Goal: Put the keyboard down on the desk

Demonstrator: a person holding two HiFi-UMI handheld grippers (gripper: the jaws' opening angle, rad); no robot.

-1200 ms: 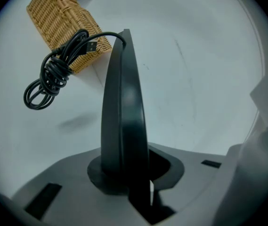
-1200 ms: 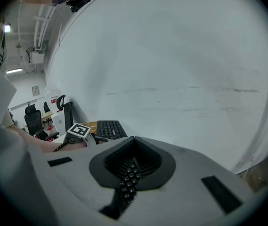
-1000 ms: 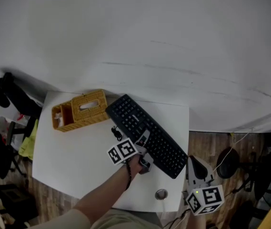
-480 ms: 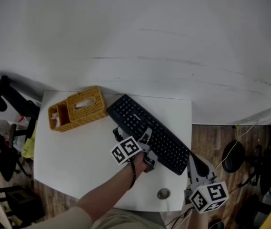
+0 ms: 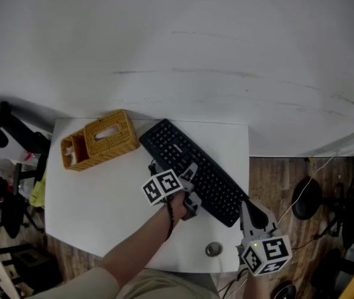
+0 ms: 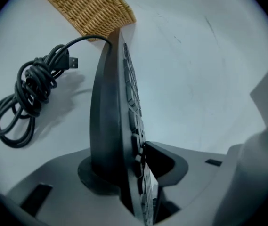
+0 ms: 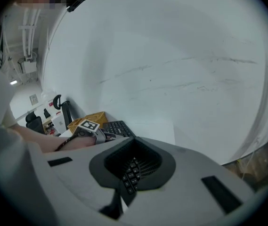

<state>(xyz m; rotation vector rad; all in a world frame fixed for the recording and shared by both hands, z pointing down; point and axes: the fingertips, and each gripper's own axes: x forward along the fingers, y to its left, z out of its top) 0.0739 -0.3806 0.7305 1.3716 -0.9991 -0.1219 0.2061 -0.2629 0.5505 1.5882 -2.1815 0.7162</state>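
Black plastic keyboard (image 6: 108, 126) edge sits between the jaws of my left tongs (image 6: 133, 171). These jaws have just been opening. They stand narrow and the pads look slack on it, with keys toward one pad and the smooth underside toward the other. My right tongs (image 7: 129, 173) are clamped on the keyboard's near right end, its keys against the ribbed dark pad.

The keyboard lies slantwise on the white desk (image 5: 102, 192), down or very nearly; I see no gap under it.

Handling, my guess:
- Light, stiff and long, so it may twist if carried by one end.
- Hard, smooth plastic that could slip on the pads.
- Keycaps can pop off if squeezed.
- Best held on the thin front rim at two spread points, as it is now.

The desk under the keyboard is matte and flat. A tan woven basket (image 5: 99, 139), boxy with open compartments, sits just beside the keyboard's far left end. A black rubbery cable (image 6: 23, 98), coiled and ending in a metal plug, runs from the keyboard's far end. It lies on the side of the keyboard nearer me.
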